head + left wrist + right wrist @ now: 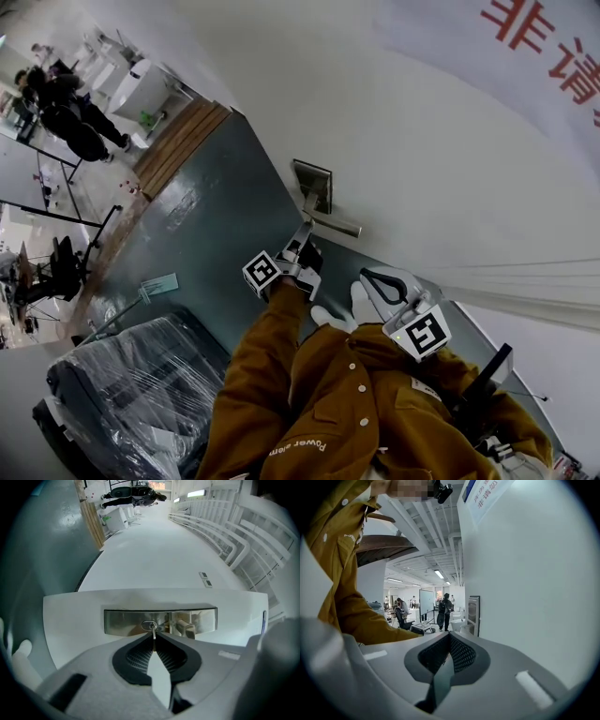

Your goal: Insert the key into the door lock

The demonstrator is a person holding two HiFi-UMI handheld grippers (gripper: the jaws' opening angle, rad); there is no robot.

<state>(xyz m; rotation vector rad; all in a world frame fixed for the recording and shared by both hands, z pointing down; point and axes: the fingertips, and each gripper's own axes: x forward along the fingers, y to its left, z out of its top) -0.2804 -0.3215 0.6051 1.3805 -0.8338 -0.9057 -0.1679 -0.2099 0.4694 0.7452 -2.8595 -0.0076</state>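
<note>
The white door (412, 141) fills the head view, with a metal lock plate (312, 184) and lever handle (334, 223) near the middle. My left gripper (304, 253) is up against the door just below the handle. In the left gripper view the left gripper (154, 637) is shut on a small metal key (153, 638). The key's tip sits in the keyhole (149, 625) of the steel lock plate (197, 619). My right gripper (380, 283) hangs back to the right, apart from the lock. Its jaws (449, 638) are shut with nothing between them.
A grey-green surface (211, 239) adjoins the door on the left, with a wooden panel (180, 141) beyond. A plastic-wrapped seat (131, 389) stands lower left. People (66, 112) move about in the far room. Red characters (553, 47) mark the door's upper right.
</note>
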